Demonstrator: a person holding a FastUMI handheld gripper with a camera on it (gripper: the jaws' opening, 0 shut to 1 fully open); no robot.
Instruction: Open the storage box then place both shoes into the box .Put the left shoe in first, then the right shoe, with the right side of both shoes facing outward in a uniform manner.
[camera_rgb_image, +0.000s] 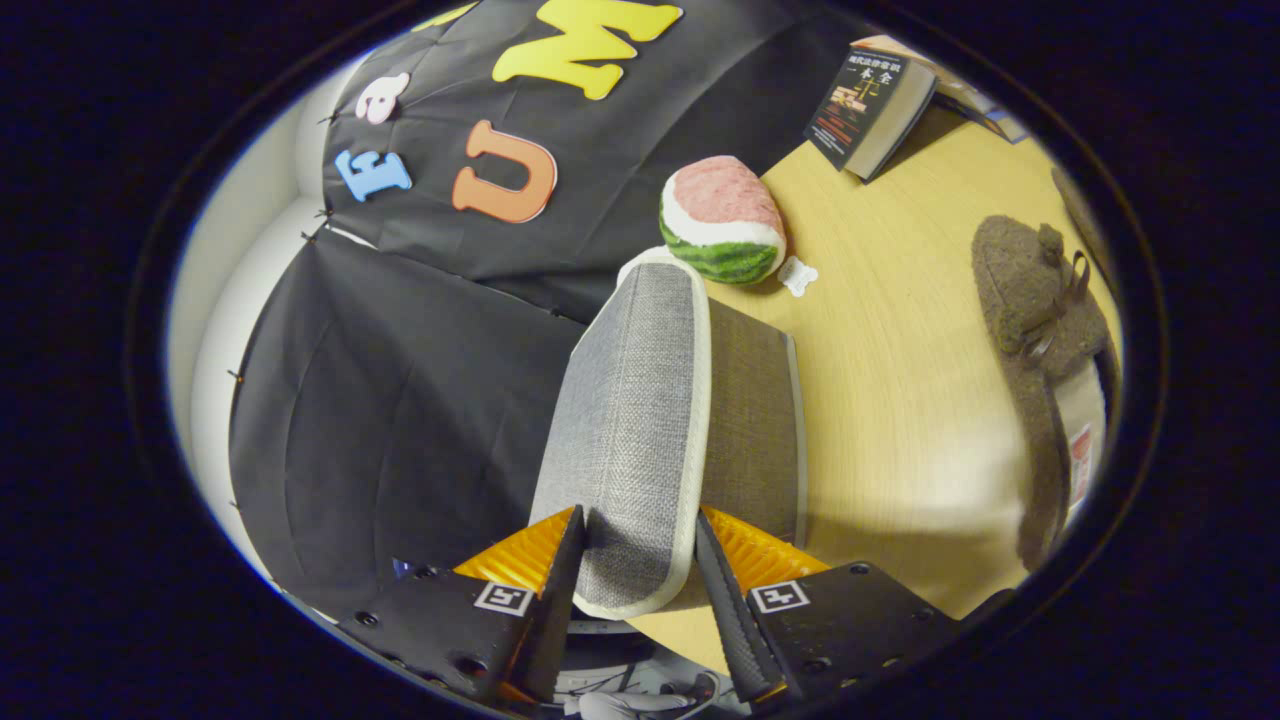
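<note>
My gripper (640, 555) is shut on the grey fabric lid (630, 400) of the storage box, with the lid's pale-trimmed edge pinched between both fingers. The lid stands raised and tilted, running away from the fingers toward the booth wall. Beside it the brown-grey body of the storage box (750, 420) rests on the wooden table (900, 330). Beyond the box to the right lie brown fuzzy shoes (1040, 300), seen partly; one has a small bow and a tag near its sole.
A plush watermelon slice (722, 218) and a small white bone-shaped piece (798, 275) lie just past the far end of the lid. A dark book (868, 100) leans on other books at the table's far side.
</note>
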